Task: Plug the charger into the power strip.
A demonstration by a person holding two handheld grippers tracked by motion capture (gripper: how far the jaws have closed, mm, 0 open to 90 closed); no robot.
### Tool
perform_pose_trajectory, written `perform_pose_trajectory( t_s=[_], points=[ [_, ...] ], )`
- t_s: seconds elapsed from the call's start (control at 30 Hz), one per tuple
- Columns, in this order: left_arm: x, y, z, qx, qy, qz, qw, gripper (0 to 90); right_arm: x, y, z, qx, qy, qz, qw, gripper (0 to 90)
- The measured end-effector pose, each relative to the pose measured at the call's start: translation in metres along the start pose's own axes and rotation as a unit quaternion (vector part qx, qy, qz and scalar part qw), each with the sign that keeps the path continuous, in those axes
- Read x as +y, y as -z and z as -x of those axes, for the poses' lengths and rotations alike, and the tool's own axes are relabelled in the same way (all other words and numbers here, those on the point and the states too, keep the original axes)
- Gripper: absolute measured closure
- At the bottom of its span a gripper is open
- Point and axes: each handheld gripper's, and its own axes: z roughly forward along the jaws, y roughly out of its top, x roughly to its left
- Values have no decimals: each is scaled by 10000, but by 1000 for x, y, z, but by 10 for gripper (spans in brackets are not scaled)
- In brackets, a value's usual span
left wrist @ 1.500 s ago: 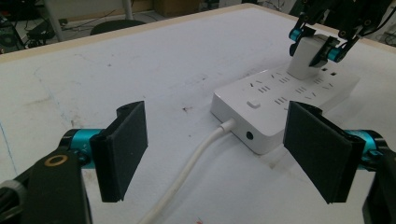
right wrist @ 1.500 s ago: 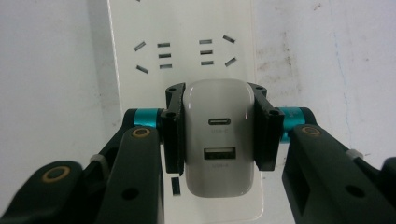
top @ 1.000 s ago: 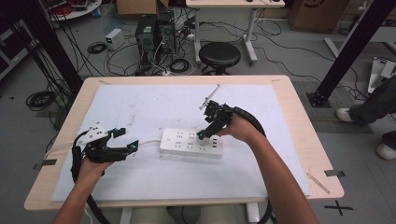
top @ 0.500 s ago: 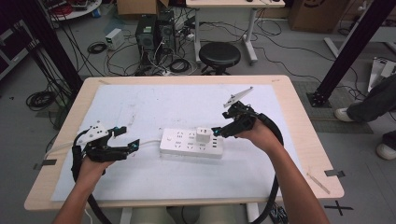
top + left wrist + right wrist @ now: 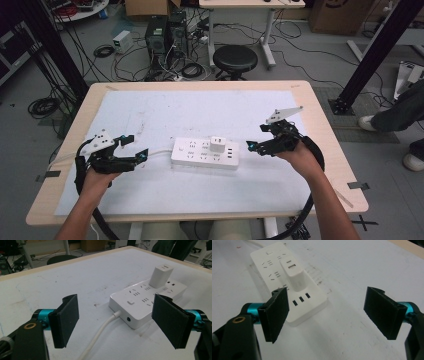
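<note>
White hard plastic, the charger [image 5: 217,144] is seated upright in the power strip [image 5: 205,154], between the left gripper [image 5: 134,148] and right gripper [image 5: 256,137], both wide and empty. Light, smooth; its flat sides should be pinched.

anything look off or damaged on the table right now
Nothing is broken or spilled. The white rectangular power strip lies flat but slightly askew to the table edge, with the small white cube charger seated upright in it. The white paper table cover carries faint scuffs and dark smudges near the strip. Both grippers are open and empty.
</note>
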Motion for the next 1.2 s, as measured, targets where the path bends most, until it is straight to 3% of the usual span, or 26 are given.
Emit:
perform_pose_trajectory(
  t_s=[0.33,0.7,1.2],
  points=[
    [2,6,-2,53,-9,50,10000,220,-25,26,8,-216,-226,366,9988,196],
    [1,10,-4,104,38,56,9999,220,-39,32,9,-371,-352,359,9980,168],
    [0,11,-5,138,49,79,9999,219,-45,34,9,-488,-405,355,9974,168]
  ],
)
